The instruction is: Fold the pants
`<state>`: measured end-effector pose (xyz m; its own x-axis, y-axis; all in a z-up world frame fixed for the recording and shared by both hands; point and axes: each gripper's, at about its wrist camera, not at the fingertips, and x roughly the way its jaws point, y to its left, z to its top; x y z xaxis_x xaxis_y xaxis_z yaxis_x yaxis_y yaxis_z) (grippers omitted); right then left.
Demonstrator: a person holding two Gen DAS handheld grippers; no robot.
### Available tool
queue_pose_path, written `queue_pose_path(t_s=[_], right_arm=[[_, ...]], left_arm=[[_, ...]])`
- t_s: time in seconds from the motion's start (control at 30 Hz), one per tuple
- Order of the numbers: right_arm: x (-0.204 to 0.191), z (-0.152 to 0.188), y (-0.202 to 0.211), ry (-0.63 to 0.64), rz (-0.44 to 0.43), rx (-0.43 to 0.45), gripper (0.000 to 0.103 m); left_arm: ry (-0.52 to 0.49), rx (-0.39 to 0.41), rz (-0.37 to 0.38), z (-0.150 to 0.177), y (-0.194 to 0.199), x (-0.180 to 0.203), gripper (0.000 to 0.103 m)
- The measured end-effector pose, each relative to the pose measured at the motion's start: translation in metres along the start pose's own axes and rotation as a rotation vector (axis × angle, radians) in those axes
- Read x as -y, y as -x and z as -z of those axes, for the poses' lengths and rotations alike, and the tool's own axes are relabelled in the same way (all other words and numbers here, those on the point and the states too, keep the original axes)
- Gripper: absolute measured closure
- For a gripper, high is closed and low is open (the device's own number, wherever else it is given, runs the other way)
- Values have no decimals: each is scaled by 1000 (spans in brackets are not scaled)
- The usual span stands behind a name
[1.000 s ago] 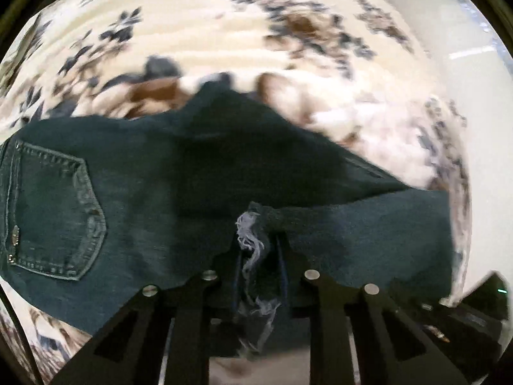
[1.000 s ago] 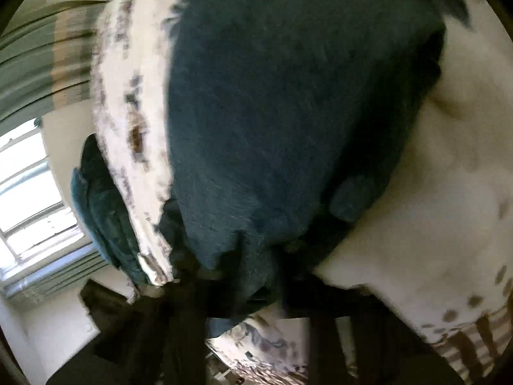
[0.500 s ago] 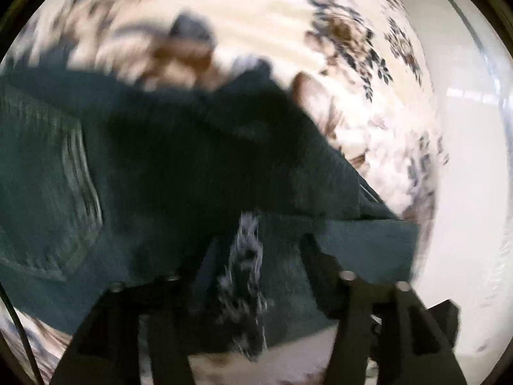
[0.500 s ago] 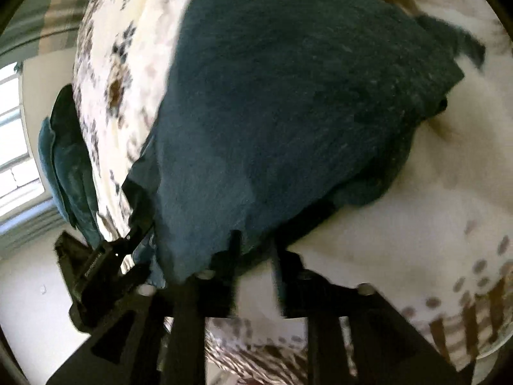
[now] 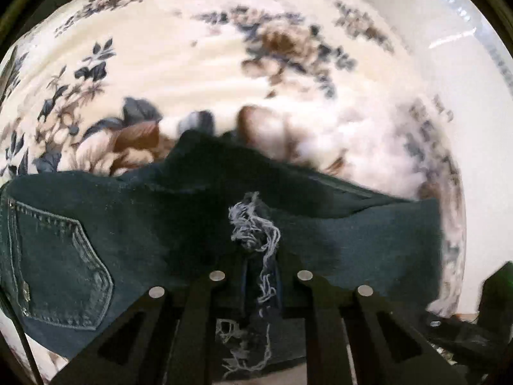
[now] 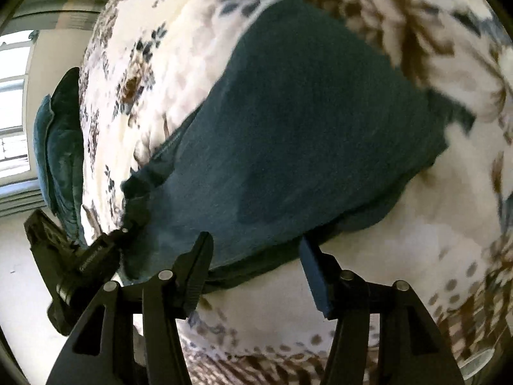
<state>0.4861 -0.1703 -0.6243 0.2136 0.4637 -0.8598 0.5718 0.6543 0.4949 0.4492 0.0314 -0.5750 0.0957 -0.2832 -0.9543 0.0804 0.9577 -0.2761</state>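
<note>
Dark blue-green jeans (image 5: 134, 224) lie on a floral bedspread (image 5: 179, 57), folded over, with a back pocket (image 5: 61, 269) at the left. My left gripper (image 5: 261, 272) is shut on the frayed hem (image 5: 256, 224) of the jeans, with pale threads hanging between its fingers. In the right wrist view the jeans (image 6: 288, 134) lie as a folded panel on the bedspread (image 6: 368, 282). My right gripper (image 6: 256, 250) is open and empty at the near edge of the denim.
A teal cushion (image 6: 61, 147) stands at the bed's far edge beside a window (image 6: 12, 102). The left gripper's body (image 6: 73, 266) shows at the lower left of the right wrist view. A white wall (image 5: 481, 122) bounds the bed on the right.
My right gripper has opened and let go of the jeans, which now lie flat. My left gripper has stayed shut on the frayed hem and settled after a swing.
</note>
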Motion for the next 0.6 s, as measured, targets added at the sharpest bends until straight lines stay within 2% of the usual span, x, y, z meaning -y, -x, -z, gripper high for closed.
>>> queue_pose_path(t_s=[0.1,0.17,0.27,0.4,0.47,0.53,0.6], right_arm=[[4,-2,2,-7,16,-10,44],[3,-2,6,-6,56,-10,44],[-12,-1,28,93,139,60,44],[-25,-12,36,202,244,122,44],[-12,-29,19,196,320,95,48],[3,-40,1,179,367,11,58],[7,-42,1,178,380,-18,60]], left_arm=[[-3,-47,-20,4,-14,-9,88],[11,-41,-33,6,-13,-14,74],[33,-34,-52,16,-8,-24,64],[12,-38,-72,29,-12,-29,63],[25,-32,-65,30,-11,-31,63],[51,-34,-58,29,-11,-33,63],[87,-27,-50,31,-5,-38,63]])
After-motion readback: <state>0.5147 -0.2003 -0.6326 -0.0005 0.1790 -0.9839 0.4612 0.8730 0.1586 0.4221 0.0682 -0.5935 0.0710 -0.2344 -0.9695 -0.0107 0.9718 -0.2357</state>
